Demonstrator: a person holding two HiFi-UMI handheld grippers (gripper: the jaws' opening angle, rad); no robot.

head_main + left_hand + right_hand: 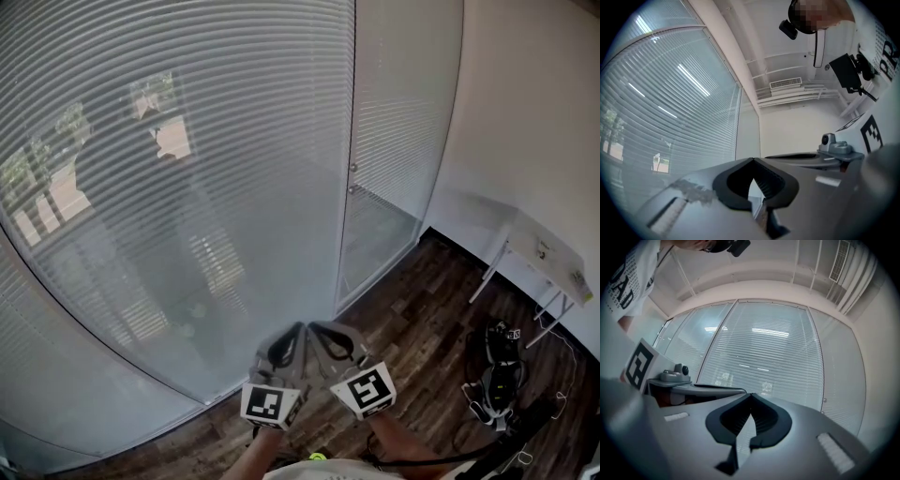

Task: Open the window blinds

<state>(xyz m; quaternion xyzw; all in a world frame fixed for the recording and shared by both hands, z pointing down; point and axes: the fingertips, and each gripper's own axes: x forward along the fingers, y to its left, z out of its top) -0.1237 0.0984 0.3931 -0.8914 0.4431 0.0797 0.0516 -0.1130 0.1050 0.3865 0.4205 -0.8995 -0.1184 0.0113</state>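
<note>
Closed white slatted blinds (187, 141) hang behind tall glass panels and fill the left and middle of the head view. Two small knobs (353, 168) sit on the frame between the wide panel and the narrow one (403, 103). My left gripper (300, 327) and right gripper (315, 327) are held side by side low in the view, a short way from the glass. Both are shut with nothing between the pads. The blinds (670, 117) lie left of the left gripper (753, 159). The right gripper (751, 394) points straight at the blinds (764, 352), with a knob (824, 400) to its right.
A white wall runs along the right, with a white desk (553, 258) against it. Dark gear and white cables (497, 370) lie on the wood floor (412, 309) below the desk. A ceiling vent (785, 84) shows in the left gripper view.
</note>
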